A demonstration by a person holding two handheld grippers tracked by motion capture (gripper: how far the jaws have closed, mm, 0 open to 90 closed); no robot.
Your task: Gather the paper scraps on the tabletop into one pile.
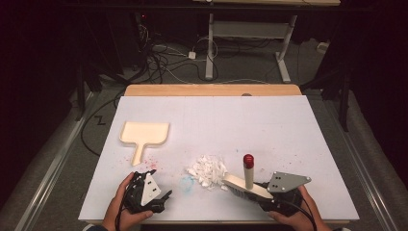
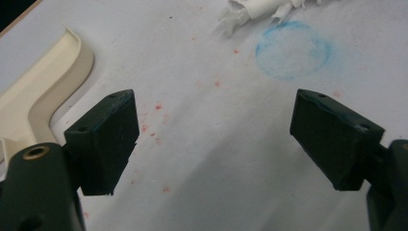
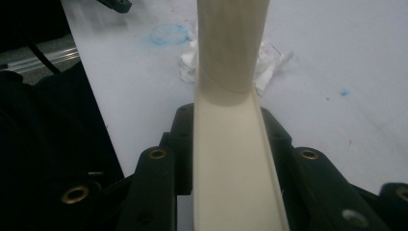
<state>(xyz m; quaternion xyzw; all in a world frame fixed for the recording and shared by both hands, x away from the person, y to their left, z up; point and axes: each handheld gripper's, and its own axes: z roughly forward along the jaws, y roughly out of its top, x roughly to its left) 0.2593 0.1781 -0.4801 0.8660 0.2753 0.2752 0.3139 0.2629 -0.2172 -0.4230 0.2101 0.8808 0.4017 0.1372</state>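
Pinching a cream brush [image 1: 243,185] by its body, the right gripper [image 1: 269,192] holds it just right of the paper scraps [image 1: 208,170], long axis aimed at them, while the left gripper [image 1: 153,195], jaws spread and empty, waits left of the scraps near the dustpan [image 1: 144,134].

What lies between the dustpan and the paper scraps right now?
In the high view, bare white table with faint red specks separates the dustpan from the paper scraps; nothing solid sits between them.
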